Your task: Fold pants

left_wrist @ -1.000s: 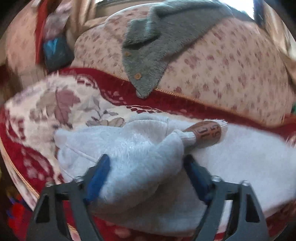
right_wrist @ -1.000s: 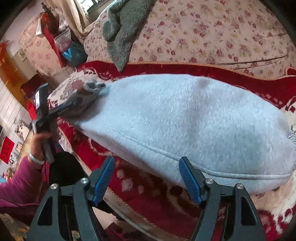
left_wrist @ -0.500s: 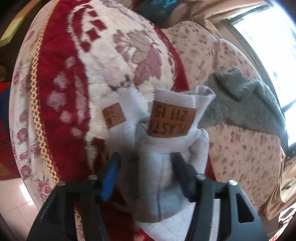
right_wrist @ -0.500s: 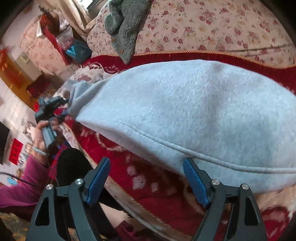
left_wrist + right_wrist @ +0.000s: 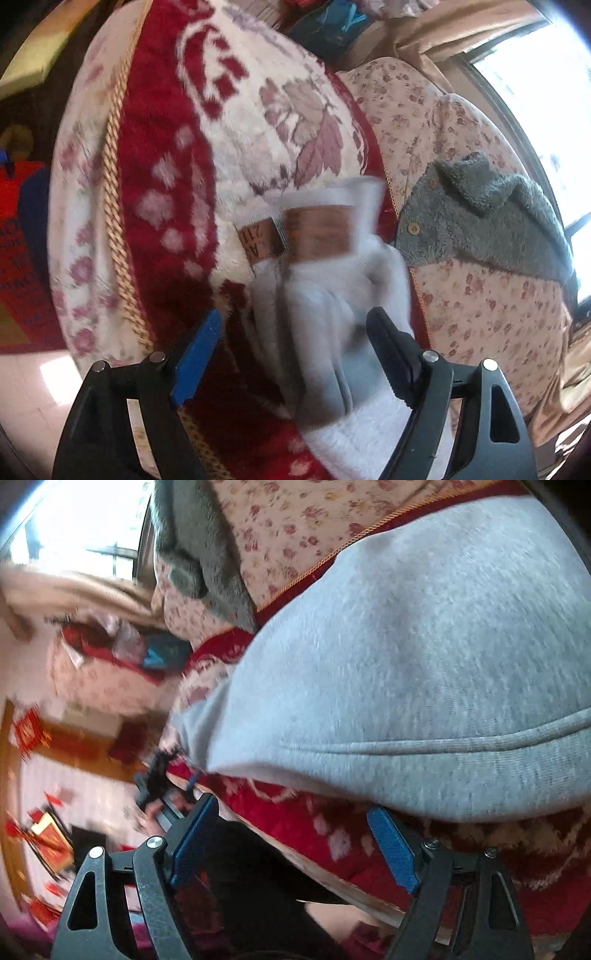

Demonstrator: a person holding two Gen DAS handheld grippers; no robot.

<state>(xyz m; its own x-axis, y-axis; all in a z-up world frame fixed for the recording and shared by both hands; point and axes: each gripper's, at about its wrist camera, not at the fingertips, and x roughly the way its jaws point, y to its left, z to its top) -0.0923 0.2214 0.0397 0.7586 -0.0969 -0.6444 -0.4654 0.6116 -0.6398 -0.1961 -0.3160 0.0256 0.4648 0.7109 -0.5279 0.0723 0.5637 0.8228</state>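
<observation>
The light grey fleece pants (image 5: 406,657) lie on the red and white flowered blanket (image 5: 332,834). In the left wrist view the cuffs (image 5: 325,280) with brown leather labels (image 5: 319,232) lie between my fingers. My left gripper (image 5: 295,339) is open, its jaws wide apart around the cuff end and not pinching it. My right gripper (image 5: 291,830) is open and empty, just in front of the pants' hemmed edge (image 5: 424,746), over the blanket's front border.
A grey fleece jacket (image 5: 487,218) is draped over the flowered sofa back (image 5: 480,302). The blanket's gold cord edge (image 5: 114,206) marks the seat's front. Beyond it is the tiled floor (image 5: 44,376). A window (image 5: 546,92) is behind.
My left gripper has opened and let go of the cuffs, which now lie loose between its fingers. The right gripper has rolled and moved close to the pants' edge, still open.
</observation>
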